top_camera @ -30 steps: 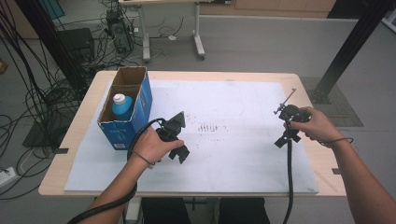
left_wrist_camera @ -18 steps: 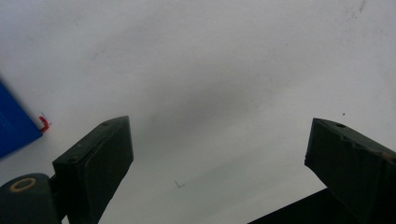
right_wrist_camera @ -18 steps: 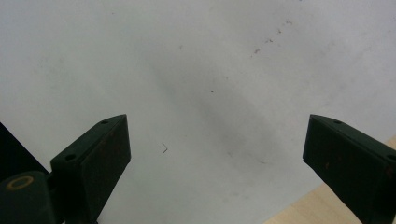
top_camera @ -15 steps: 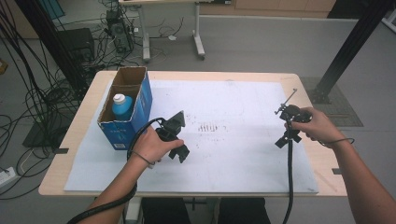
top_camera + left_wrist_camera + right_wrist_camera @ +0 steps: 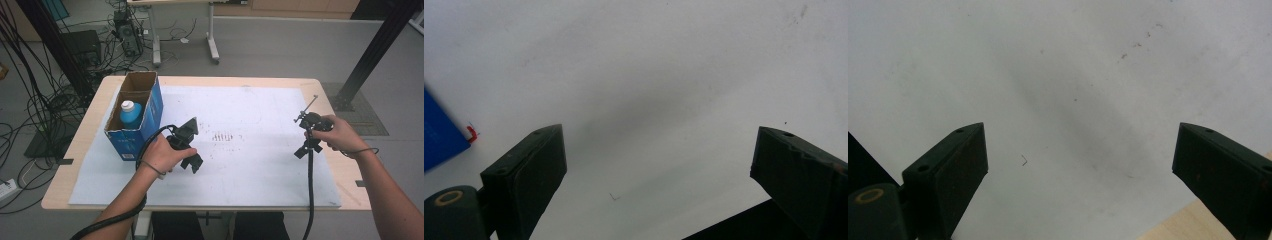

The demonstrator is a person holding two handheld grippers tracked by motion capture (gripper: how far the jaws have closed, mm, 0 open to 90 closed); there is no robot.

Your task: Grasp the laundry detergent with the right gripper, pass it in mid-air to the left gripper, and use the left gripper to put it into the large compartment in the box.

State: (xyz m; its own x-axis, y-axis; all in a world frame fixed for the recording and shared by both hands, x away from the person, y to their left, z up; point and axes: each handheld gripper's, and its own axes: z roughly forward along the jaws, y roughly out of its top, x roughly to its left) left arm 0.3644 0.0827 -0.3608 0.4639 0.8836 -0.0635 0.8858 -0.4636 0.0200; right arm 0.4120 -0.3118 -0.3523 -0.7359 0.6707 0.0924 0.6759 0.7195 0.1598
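While over white paper [image 5: 250, 165], left hand-held gripper [image 5: 659, 185] jaws apart, right hand-held gripper [image 5: 1080, 175] likewise.

Light was even and fairly bright, falling from above, with no glare on the white sheet [image 5: 260, 115]. Soft, faint shadows lay under the hands and beside the box [image 5: 134, 117]. The high view was slightly soft and grainy. In both gripper views the sheet looked hazy, with blurred grey shadow bands.
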